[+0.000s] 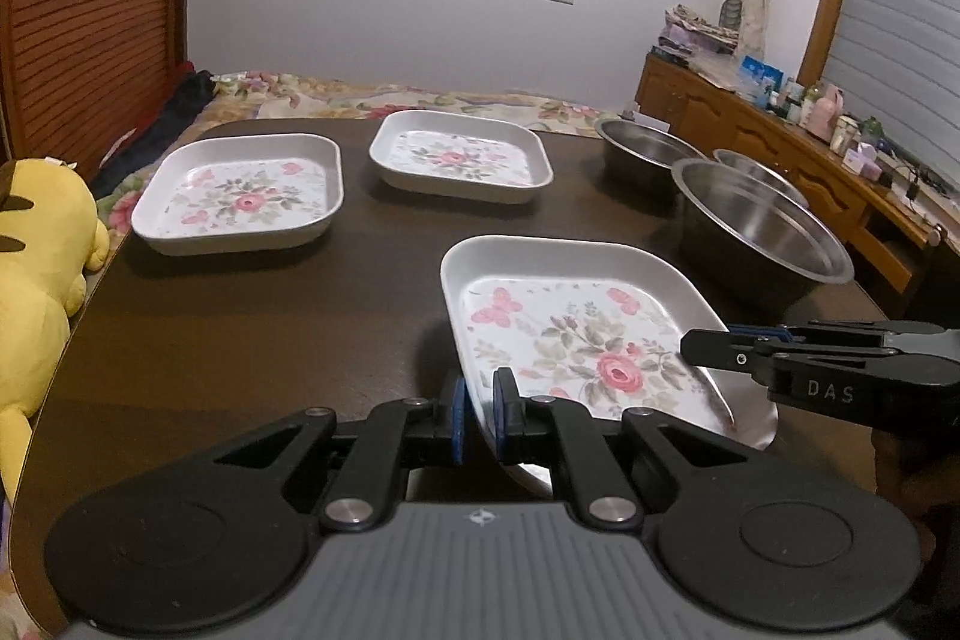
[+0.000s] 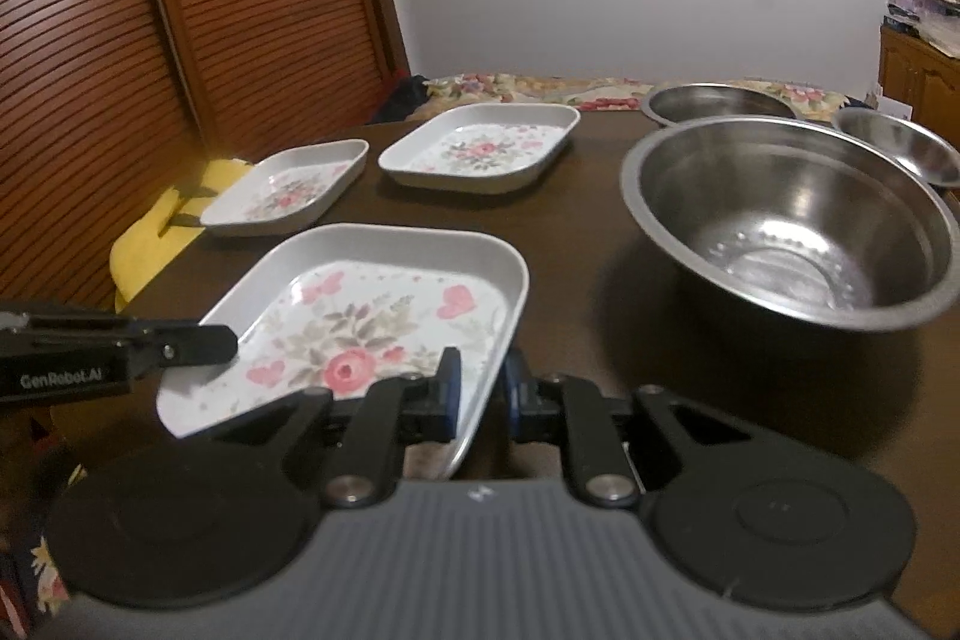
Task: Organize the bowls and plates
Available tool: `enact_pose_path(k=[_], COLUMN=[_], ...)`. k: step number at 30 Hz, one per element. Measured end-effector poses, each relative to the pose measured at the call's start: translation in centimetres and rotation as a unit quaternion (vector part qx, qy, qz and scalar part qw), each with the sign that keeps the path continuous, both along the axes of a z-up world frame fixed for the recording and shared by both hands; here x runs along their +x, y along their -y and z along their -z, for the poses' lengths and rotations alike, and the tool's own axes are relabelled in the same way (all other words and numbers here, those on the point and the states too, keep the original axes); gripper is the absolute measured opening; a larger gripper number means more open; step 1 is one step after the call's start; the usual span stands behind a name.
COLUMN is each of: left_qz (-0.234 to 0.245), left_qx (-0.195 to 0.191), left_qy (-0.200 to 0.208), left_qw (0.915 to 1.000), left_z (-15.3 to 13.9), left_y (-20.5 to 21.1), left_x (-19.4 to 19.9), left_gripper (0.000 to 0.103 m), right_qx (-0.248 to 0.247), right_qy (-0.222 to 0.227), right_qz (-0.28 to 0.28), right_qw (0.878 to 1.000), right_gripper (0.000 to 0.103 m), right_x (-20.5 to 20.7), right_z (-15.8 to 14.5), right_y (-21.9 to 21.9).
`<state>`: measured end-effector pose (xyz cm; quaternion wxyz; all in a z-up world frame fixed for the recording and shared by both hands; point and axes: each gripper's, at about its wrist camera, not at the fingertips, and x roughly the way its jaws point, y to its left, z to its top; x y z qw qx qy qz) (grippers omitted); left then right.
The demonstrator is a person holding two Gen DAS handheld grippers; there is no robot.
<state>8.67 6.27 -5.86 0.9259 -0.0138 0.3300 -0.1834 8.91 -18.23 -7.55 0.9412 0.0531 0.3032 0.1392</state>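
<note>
Both grippers angle downward over the dark table (image 1: 270, 328), each clamped on the near floral plate (image 1: 576, 334). The left gripper (image 1: 480, 415) pinches its left rim and the right gripper (image 2: 483, 391) its right rim. The plate tilts, lifted off the table beside the large steel bowl (image 2: 792, 220).

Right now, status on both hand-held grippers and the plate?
Left hand-held gripper and right hand-held gripper both shut on near floral plate, opposite rims. Plate tilted. Path to far plates clear; steel bowl stands right.

Table (image 1: 270, 340); plates (image 1: 240, 193); bowls (image 1: 762, 220).
</note>
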Motion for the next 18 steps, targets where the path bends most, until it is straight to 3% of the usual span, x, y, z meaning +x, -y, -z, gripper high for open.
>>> enact_pose_path(k=[18], left_qz=[0.0], left_qx=[0.008], left_qy=[-0.018], left_qw=[0.9998], left_z=[1.3], left_y=[0.1], left_x=[-0.4], left_gripper=[0.01], right_qx=[-0.024], right_qy=[-0.008], right_qz=[0.001], right_qw=[1.0], right_gripper=[0.017], right_x=[-0.4], right_z=[0.9], right_y=[-0.7])
